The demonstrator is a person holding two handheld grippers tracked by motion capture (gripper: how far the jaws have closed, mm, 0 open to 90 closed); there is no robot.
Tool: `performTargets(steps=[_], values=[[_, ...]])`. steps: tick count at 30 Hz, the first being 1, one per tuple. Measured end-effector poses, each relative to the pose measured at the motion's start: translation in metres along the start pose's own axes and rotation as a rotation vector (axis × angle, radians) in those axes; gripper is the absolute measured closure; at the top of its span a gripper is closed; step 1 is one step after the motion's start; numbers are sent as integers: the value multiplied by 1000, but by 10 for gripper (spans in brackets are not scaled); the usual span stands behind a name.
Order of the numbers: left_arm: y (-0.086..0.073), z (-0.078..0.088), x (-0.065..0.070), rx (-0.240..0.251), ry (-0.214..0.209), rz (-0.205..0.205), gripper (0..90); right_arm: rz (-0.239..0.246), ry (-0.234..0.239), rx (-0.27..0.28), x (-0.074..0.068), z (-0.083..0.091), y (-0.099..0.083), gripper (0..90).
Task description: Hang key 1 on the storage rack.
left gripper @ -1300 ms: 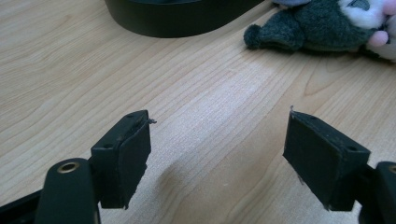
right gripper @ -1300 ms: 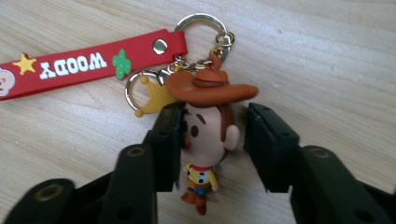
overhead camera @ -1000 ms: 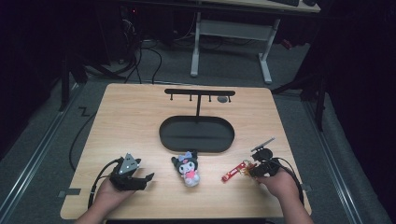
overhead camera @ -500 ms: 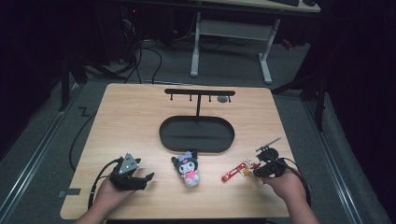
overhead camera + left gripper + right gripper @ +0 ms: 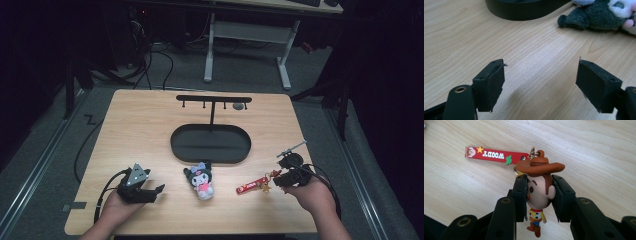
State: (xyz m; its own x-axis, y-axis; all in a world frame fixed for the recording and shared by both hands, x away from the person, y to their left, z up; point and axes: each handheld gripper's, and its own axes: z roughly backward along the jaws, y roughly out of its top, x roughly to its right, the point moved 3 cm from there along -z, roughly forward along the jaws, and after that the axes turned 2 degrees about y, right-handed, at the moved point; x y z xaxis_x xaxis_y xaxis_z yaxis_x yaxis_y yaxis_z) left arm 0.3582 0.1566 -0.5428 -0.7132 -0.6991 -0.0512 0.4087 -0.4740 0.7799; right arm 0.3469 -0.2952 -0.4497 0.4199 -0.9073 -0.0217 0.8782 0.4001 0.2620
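A small Woody keychain figure (image 5: 539, 190) with a brown hat is clamped by its head between the pads of my right gripper (image 5: 539, 192), lifted a little off the wooden table. Its red strap (image 5: 496, 155) trails to the left; the high view shows the red strap (image 5: 251, 186) lying on the table beside my right gripper (image 5: 286, 178). A dark plush doll (image 5: 200, 180) with a pink front lies in the front middle. My left gripper (image 5: 150, 192) rests at the front left, open, with bare wood between its jaws and the plush doll (image 5: 599, 17) ahead.
A black oval tray base (image 5: 175, 142) with an upright post and a crossbar of hooks (image 5: 212, 99) stands mid-table. A small grey piece (image 5: 239, 106) lies near the crossbar's right end. Cables trail from both grippers. A desk frame stands on the floor behind.
My right gripper has risen and shifted slightly right with the Woody figure in it, and the strap end trails after. The left gripper and the plush doll have stayed put.
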Motion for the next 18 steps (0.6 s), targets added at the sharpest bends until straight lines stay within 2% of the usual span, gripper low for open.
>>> performTargets(steps=[4, 11, 17, 18], values=[[0, 0, 0, 3, 0, -3, 233, 2, -5, 2, -2, 8, 2, 674], [1, 1, -1, 9, 7, -3, 219, 14, -20, 25, -7, 33, 11, 674], [1, 1, -3, 13, 18, 7, 199, 19, -33, 29, -11, 47, 18, 674], [1, 1, -3, 12, 18, 11, 192, 24, -38, 38, -13, 54, 22, 675]])
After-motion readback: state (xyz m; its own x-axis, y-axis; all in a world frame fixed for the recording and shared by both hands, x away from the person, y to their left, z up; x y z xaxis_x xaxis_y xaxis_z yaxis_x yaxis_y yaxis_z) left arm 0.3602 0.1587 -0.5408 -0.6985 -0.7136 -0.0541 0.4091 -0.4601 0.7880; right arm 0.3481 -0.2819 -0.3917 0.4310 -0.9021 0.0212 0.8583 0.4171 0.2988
